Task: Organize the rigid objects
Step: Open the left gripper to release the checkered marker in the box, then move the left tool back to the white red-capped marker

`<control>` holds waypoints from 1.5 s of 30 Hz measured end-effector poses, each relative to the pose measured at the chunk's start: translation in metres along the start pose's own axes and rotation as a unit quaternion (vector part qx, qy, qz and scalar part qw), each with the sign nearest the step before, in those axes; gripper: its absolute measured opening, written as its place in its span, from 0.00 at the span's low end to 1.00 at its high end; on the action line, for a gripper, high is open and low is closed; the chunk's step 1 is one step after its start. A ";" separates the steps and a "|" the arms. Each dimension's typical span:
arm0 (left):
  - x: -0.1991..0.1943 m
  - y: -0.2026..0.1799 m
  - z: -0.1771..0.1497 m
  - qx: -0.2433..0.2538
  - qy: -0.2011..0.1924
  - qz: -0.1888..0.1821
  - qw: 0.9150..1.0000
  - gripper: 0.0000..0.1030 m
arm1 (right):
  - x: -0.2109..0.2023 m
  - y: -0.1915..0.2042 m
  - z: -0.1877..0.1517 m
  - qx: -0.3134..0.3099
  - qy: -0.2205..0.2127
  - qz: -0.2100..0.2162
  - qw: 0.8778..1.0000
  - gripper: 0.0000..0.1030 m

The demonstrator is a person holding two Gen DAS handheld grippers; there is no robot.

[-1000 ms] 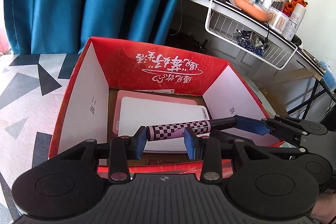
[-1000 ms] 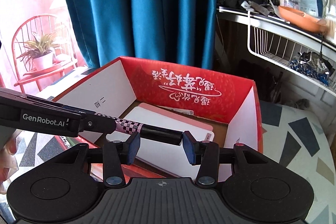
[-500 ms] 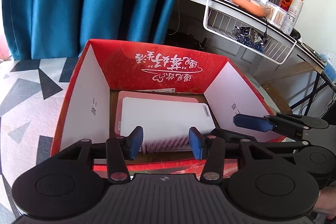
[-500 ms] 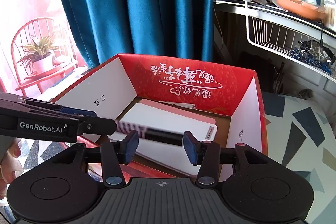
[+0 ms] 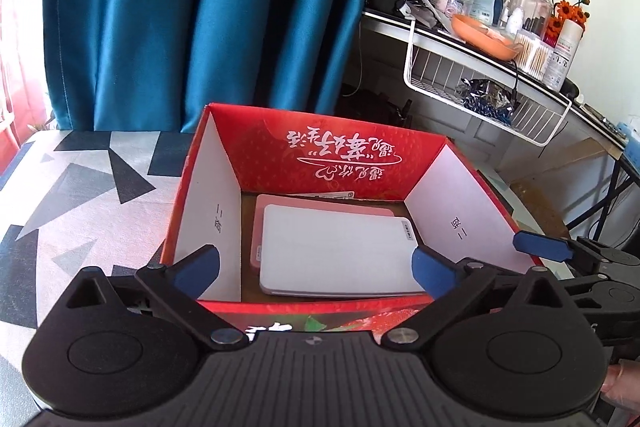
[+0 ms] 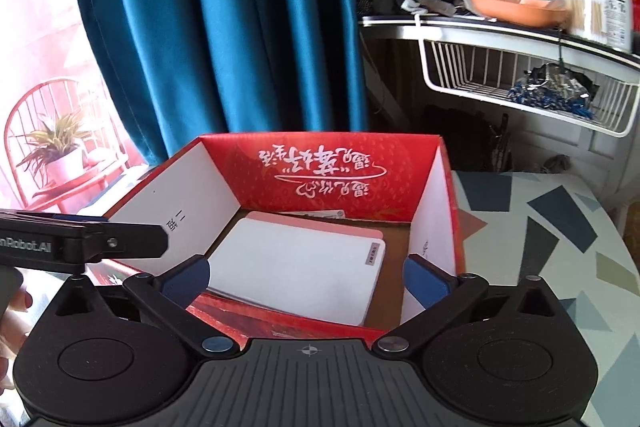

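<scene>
Left wrist view: my left hand-held gripper (image 5: 316, 269) has just spread fully, nothing between its pads. My right hand-held gripper (image 6: 306, 277) likewise. White board (image 5: 336, 251) lies flat inside red box (image 5: 320, 147), centre frame.

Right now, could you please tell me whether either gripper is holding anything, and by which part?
Nothing is held: the left gripper and right gripper have just opened wide, empty, above the red cardboard box.
</scene>
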State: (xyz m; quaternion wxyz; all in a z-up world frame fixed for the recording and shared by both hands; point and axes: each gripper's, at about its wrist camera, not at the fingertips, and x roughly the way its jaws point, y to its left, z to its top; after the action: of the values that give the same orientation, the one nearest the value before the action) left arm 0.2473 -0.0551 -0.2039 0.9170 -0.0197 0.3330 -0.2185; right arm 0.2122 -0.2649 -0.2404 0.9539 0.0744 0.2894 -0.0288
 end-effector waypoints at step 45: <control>-0.026 0.041 -0.128 -0.034 0.014 0.049 0.998 0.99 | -0.024 0.040 -0.139 -0.048 0.006 -0.014 0.999 0.83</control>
State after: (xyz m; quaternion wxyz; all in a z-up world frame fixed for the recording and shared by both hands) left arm 0.1663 0.0065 -0.2952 0.9207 -0.0312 0.3535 -0.1626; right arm 0.1200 -0.2030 -0.3365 0.9540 0.0243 0.2976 -0.0273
